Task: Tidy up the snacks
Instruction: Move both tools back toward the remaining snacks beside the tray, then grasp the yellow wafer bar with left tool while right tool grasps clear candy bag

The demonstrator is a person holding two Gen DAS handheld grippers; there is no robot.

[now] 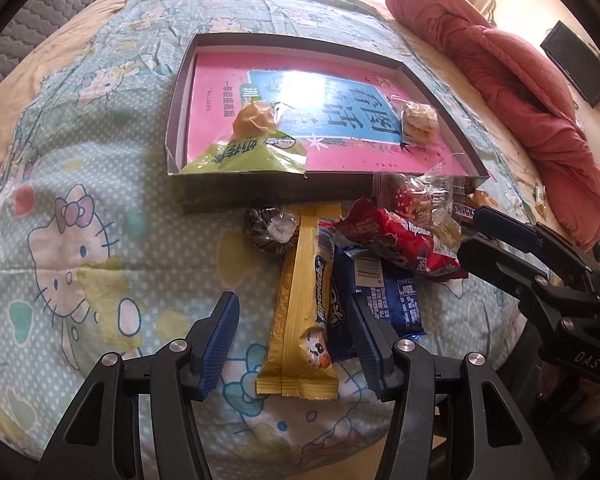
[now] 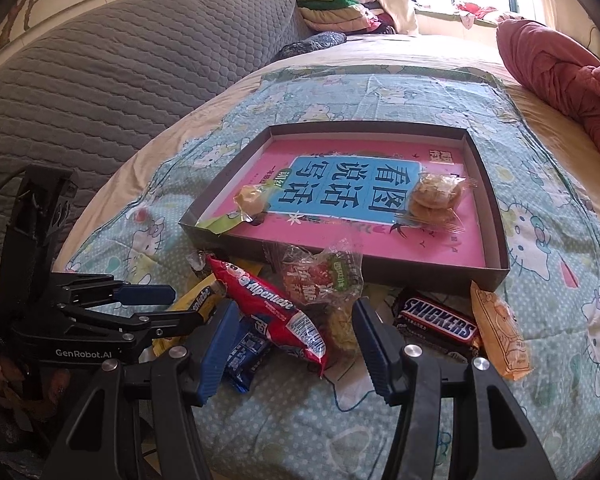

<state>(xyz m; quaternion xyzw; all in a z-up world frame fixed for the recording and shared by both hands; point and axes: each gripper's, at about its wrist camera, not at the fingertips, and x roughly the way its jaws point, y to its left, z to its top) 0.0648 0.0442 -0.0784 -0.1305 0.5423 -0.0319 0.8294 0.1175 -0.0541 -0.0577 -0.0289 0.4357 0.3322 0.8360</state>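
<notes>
Left wrist view: left gripper (image 1: pixel 296 344) hangs with jaws apart, holding nothing, astride a yellow Alpenliebe stick (image 1: pixel 300 312) on the bedspread before the shallow box (image 1: pixel 260 194); light, slick and crinkly, it looks best pinched mid-length. Right wrist view: right gripper (image 2: pixel 290 344), likewise spread and empty, hovers over a red Alpenliebe pack (image 2: pixel 268 308); a Snickers bar (image 2: pixel 436 322) and loose sweets crowd it.

snack pile (image 2: pixel 300 320) crowding tray's near wall (image 2: pixel 340 276), tray floor (image 2: pixel 440 240) mostly bare

A red quilt (image 1: pixel 512 92) (bunched up) lies beside a wall-mounted screen (image 1: pixel 578 64).
</notes>
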